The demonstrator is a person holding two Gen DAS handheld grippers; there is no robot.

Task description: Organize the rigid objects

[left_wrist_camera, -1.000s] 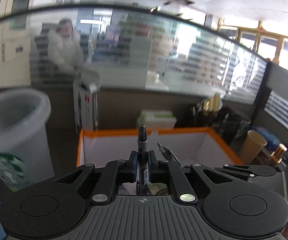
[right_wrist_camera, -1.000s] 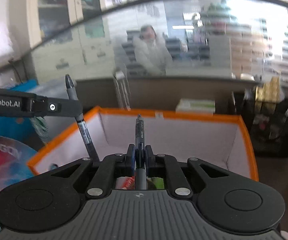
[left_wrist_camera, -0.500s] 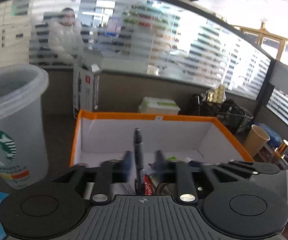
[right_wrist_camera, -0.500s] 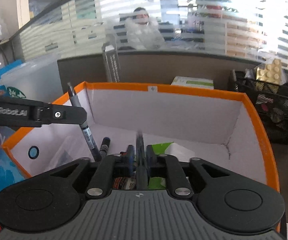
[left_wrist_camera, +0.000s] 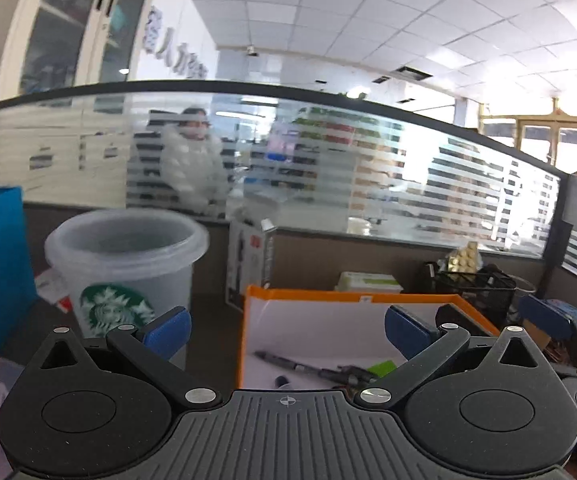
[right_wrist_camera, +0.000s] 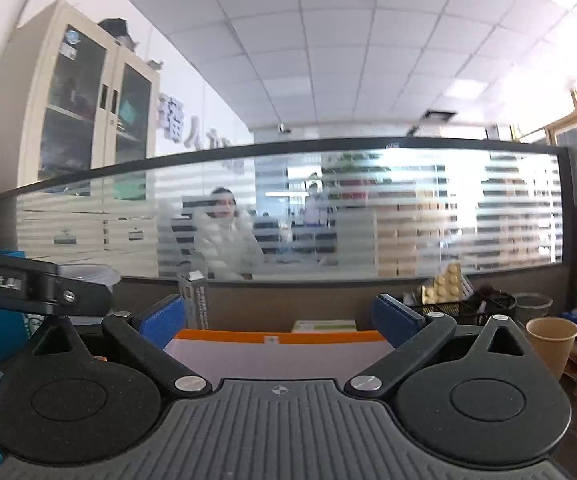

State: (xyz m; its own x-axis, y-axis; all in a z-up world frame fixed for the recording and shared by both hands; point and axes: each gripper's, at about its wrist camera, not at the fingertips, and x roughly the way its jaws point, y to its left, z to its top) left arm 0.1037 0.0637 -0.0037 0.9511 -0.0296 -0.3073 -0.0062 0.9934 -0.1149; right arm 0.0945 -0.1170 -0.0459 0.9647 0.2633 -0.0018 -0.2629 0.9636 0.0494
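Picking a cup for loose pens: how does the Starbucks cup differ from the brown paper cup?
The Starbucks cup is translucent plastic with a green logo; the paper cup is plain, opaque brown. The Starbucks cup stands left of the orange-rimmed box, the paper cup off to its right. Both stand upright and lidless.

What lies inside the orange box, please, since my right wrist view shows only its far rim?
Observer: A pen lies flat on the floor of the box, next to a green item.
Operator: Thank you. Is anything between the left jaws?
Observer: No. The left gripper is opening, with nothing between its jaws.
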